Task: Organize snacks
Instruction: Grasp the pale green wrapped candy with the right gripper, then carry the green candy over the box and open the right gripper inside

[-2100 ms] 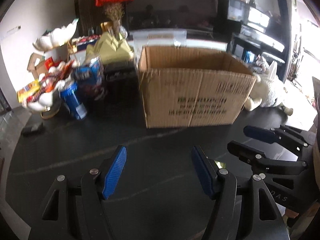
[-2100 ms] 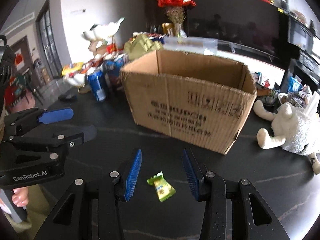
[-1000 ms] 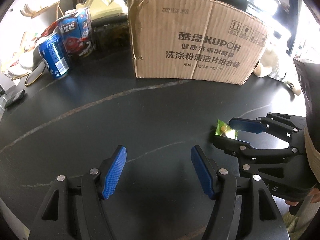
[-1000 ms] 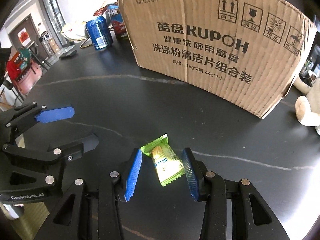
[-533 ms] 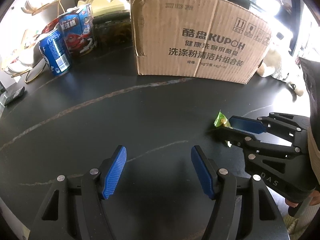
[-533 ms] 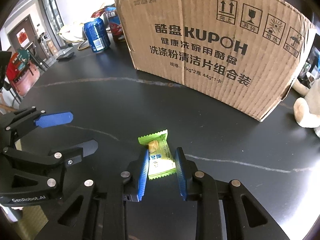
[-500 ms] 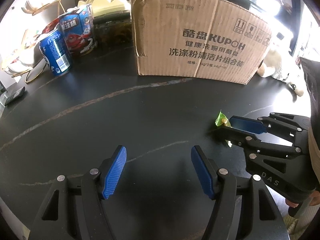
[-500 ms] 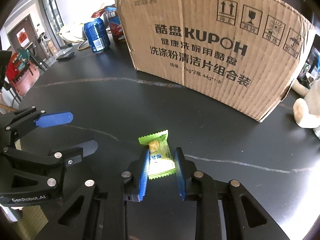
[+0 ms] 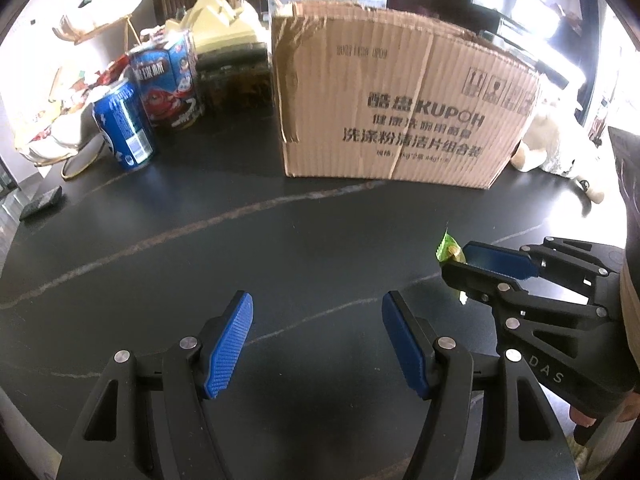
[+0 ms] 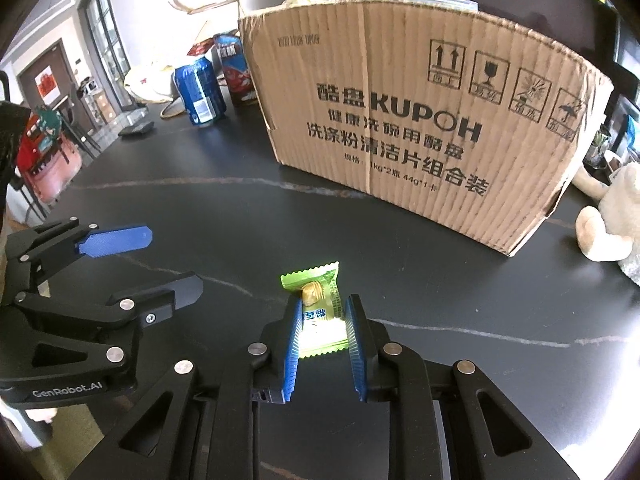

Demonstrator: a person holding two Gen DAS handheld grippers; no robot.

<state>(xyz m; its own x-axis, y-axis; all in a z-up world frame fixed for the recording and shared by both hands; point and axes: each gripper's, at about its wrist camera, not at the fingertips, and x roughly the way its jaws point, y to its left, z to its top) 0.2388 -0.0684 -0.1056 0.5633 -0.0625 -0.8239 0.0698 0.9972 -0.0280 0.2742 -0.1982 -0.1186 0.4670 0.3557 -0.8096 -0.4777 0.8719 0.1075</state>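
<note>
Right claw [image 10: 322,334] near KUPOH-printed box [image 10: 420,120]

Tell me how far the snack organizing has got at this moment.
Early stage. Done: the right gripper is shut on the green snack packet, which is low over the dark table. In hand: that single packet. Left: carrying it to the cardboard box, whose inside cannot be seen. The left gripper is open and empty.

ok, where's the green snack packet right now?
Green snack packet sits clamped in the right gripper, bottom centre of the right wrist view, above the black table in front of the cardboard box.
</note>
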